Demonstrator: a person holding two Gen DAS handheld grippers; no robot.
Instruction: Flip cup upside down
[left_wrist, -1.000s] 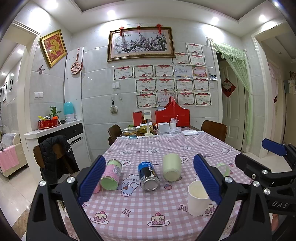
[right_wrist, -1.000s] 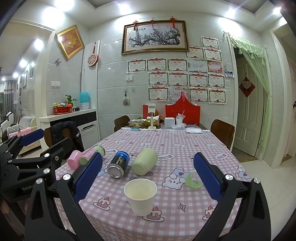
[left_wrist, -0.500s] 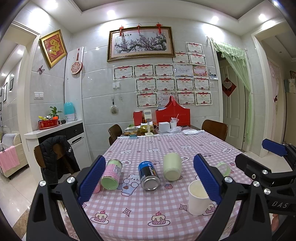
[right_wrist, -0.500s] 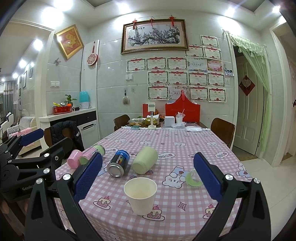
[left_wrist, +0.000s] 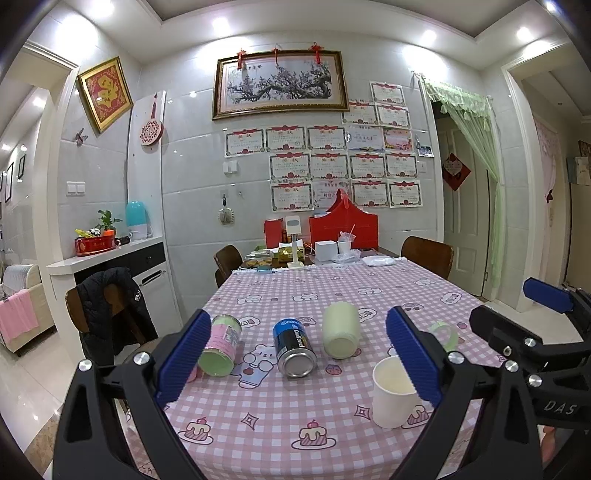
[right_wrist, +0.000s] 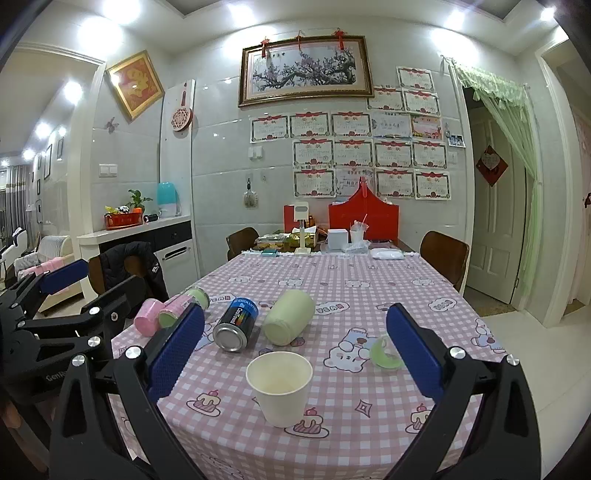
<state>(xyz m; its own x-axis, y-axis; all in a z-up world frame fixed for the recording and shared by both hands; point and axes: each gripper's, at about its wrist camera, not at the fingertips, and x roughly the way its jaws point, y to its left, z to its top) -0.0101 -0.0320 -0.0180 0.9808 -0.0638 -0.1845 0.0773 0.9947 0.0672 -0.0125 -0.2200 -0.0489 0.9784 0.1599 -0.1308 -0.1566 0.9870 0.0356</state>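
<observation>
A white paper cup (right_wrist: 279, 390) stands upright, mouth up, near the front edge of the pink checked table (right_wrist: 354, 280). It also shows in the left wrist view (left_wrist: 392, 393), behind my left gripper's right finger. My right gripper (right_wrist: 293, 352) is open and empty, its blue pads wide on either side of the cup, short of it. My left gripper (left_wrist: 297, 356) is open and empty, to the cup's left, in front of the cans. In the right wrist view the left gripper (right_wrist: 55, 295) shows at the left edge.
Lying behind the cup are a blue can (right_wrist: 236, 324), a pale green can (right_wrist: 289, 316), a pink-and-green can (right_wrist: 183, 306) and a pink cup (right_wrist: 146, 322). A green tape roll (right_wrist: 384, 353) lies to the right. Chairs stand around the table; boxes crowd its far end.
Both views have barely shifted. The cup and cans have not moved, and both grippers stay open.
</observation>
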